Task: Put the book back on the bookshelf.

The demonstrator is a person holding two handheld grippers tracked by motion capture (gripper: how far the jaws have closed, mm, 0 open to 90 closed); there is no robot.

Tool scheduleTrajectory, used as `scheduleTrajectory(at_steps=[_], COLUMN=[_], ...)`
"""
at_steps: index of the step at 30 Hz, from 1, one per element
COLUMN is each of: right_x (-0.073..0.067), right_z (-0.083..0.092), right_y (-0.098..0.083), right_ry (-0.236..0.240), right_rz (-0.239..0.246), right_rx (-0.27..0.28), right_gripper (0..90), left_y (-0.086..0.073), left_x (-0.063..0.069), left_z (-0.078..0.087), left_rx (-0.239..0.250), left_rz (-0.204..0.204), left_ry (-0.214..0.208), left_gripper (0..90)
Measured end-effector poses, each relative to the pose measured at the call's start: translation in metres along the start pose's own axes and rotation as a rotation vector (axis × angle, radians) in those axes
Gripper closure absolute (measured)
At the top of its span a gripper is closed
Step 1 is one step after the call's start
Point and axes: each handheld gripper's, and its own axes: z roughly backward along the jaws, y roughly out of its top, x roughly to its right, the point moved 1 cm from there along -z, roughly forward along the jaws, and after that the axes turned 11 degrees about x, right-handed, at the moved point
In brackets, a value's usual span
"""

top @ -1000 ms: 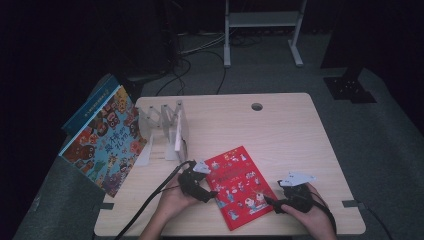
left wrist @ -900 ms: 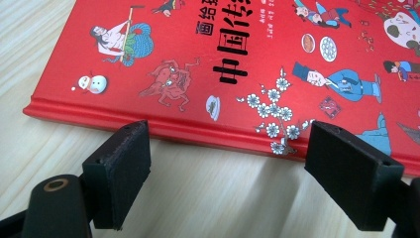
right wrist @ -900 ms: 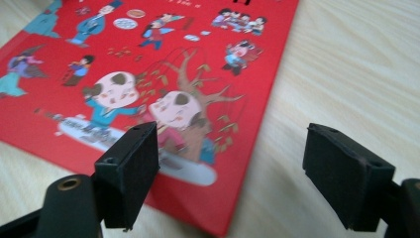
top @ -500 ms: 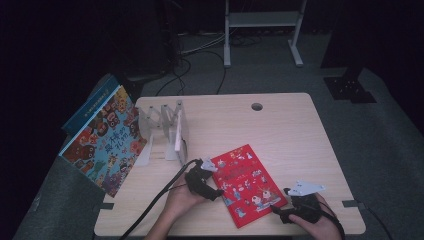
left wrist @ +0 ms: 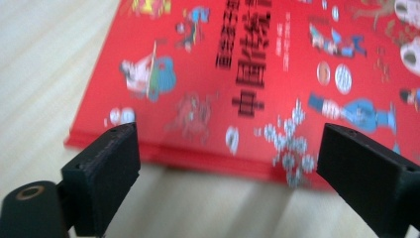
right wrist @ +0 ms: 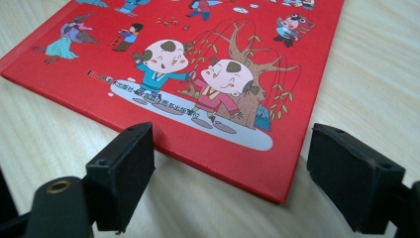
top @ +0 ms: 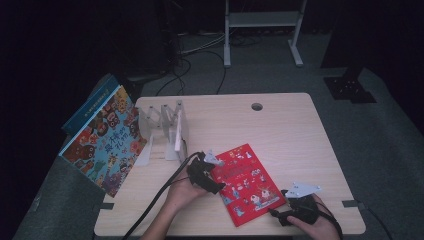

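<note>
A: Red book — where?
B: Flat on wooden table, near front edge, cover up, turned at an angle. Between both hands.

A: Left gripper?
B: At book's left long edge, upper part, in high view. In left gripper view jaws spread wide, just been opening. Spine edge runs across the gap ahead of the tips, book beyond. Pads not pressing on anything; released. Touching cover or not, can't tell, pic blurred.

A: Right gripper?
B: At book's near right corner, just off it in high view. In right gripper view jaws apart, also just been opening. Corner of book pokes toward the gap, lying on the tabletop in front of the tips, nearer the right jaw. Both pads clear of the cover, so nothing grasped.

A: Book lifted at all?
B: Doesn't look it. Lower edge sits on wood in both gripper views, thin shadow under corner.

A: Other stuff?
B: White divider rack on table's left part, well apart from red book. Big picture book w/ colourful cover leaning off left edge of table, just beside rack. Cable trailing from left gripper toward front edge.
</note>
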Motion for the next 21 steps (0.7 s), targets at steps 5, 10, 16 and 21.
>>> scheduleTrajectory(at_steps=[5,10,16,21], right_x=[0.004,0.008,0.008,0.008], right_z=[-0.007,-0.012,-0.013,-0.013], right_y=[0.004,0.007,0.007,0.007], right_ry=[0.019,0.032,0.032,0.033], right_rz=[0.015,0.025,0.025,0.027], right_rx=[0.004,0.003,0.014,0.018], right_gripper=[16.9,16.2,16.2,16.1], left_y=[0.013,0.023,0.024,0.019], left_x=[-0.010,-0.027,-0.046,-0.054], left_z=[-0.008,-0.019,-0.040,-0.045], left_rx=[0.016,0.027,-0.012,-0.004], left_rz=[0.003,0.012,0.046,0.103], left_ry=[0.012,0.025,0.035,-0.005], left_gripper=[6.7,6.6,3.4,2.8])
